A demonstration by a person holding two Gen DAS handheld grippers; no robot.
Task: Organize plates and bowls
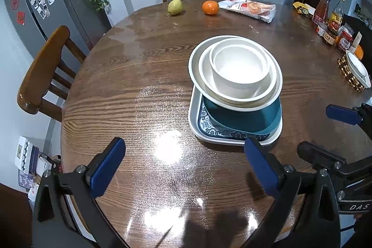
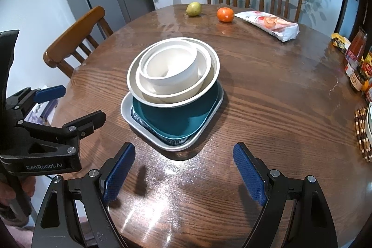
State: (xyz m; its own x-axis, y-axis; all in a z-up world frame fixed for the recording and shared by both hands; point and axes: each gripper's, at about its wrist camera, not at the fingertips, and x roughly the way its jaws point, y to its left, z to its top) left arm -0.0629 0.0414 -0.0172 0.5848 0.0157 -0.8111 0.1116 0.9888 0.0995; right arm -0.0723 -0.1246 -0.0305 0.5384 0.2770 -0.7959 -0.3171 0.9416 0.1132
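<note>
A stack of dishes stands mid-table. At the bottom is a white square plate with a blue pattern [image 1: 218,135] [image 2: 172,145]. On it lies a teal plate [image 1: 246,119] [image 2: 176,119]. Above that sit a wide white bowl [image 1: 195,57] [image 2: 212,66], a medium white bowl [image 1: 204,66] [image 2: 204,62] and a small white bowl [image 1: 239,66] [image 2: 169,66], nested. My left gripper [image 1: 183,164] is open and empty, near the stack's front left. My right gripper [image 2: 183,169] is open and empty, just in front of the stack.
On the round wooden table [image 1: 130,90] lie a pear [image 1: 174,7], an orange [image 1: 210,7] and a snack bag [image 1: 250,9] at the far side. Bottles and jars [image 1: 330,20] and a dish on a beaded mat [image 1: 355,69] stand at the right. Chairs surround the table.
</note>
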